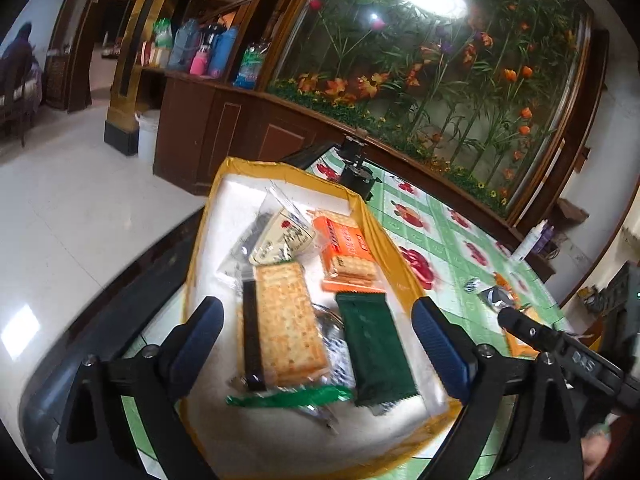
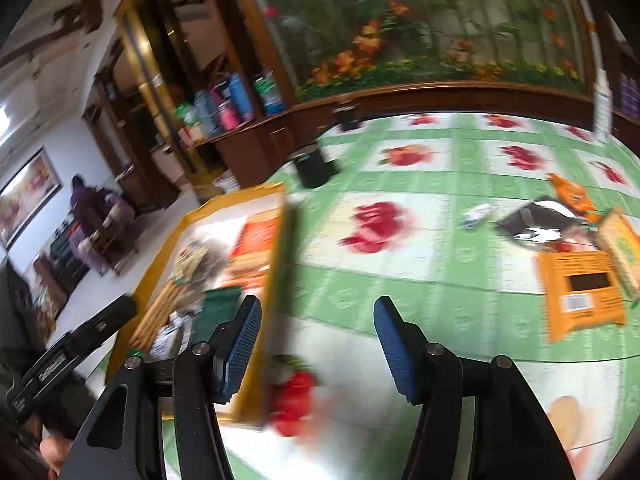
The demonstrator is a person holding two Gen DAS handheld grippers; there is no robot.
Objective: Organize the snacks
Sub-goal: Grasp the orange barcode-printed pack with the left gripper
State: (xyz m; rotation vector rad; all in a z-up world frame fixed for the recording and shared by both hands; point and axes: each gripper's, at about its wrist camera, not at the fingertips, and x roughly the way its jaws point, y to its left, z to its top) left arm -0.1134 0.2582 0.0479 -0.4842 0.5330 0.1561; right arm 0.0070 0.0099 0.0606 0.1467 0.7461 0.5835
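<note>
A white box with a yellow rim (image 1: 384, 236) sits on the table and holds several snack packs: a cracker pack (image 1: 288, 320), an orange biscuit pack (image 1: 348, 252), a dark green pack (image 1: 376, 348) and a cream wedge pack (image 1: 284, 240). My left gripper (image 1: 320, 344) is open and empty, hovering over the box. My right gripper (image 2: 318, 344) is open and empty above the tablecloth, just right of the box rim (image 2: 276, 280). An orange packet (image 2: 580, 292), a yellow-green pack (image 2: 624, 244) and a black-and-white wrapper (image 2: 536, 224) lie loose at the right.
The table has a green checked cloth with red fruit prints (image 2: 420, 264). A black cylinder (image 2: 314, 166) stands at its far edge. A wooden cabinet with bottles (image 1: 208, 52) and a flower display (image 1: 440, 80) stand behind. A white bottle (image 1: 530, 240) stands far right.
</note>
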